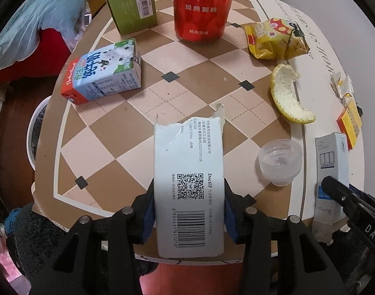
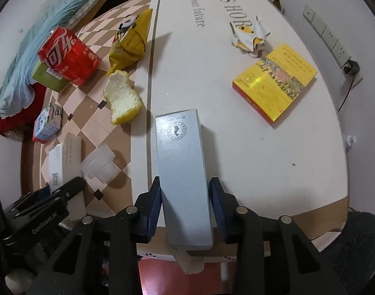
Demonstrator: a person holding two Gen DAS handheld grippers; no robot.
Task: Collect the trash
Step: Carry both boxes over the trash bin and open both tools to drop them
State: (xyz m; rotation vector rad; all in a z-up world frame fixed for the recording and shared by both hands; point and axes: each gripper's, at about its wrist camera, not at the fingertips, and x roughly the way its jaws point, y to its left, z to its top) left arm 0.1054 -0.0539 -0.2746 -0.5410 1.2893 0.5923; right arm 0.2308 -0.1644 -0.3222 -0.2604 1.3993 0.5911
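Note:
My left gripper is shut on a torn white carton printed with a QR code and a barcode, held over the checkered table's near edge. My right gripper straddles a long grey-white box that lies flat and overhangs the white table edge. Its left pad is against the box, and a slim gap shows at the right pad. A citrus peel, a yellow snack wrapper, a clear plastic cup and a milk carton lie beyond.
A red cola can and a green box stand at the back. Crumpled paper and a yellow book lie on the white part of the table. A white-rimmed round container sits below the table's left edge.

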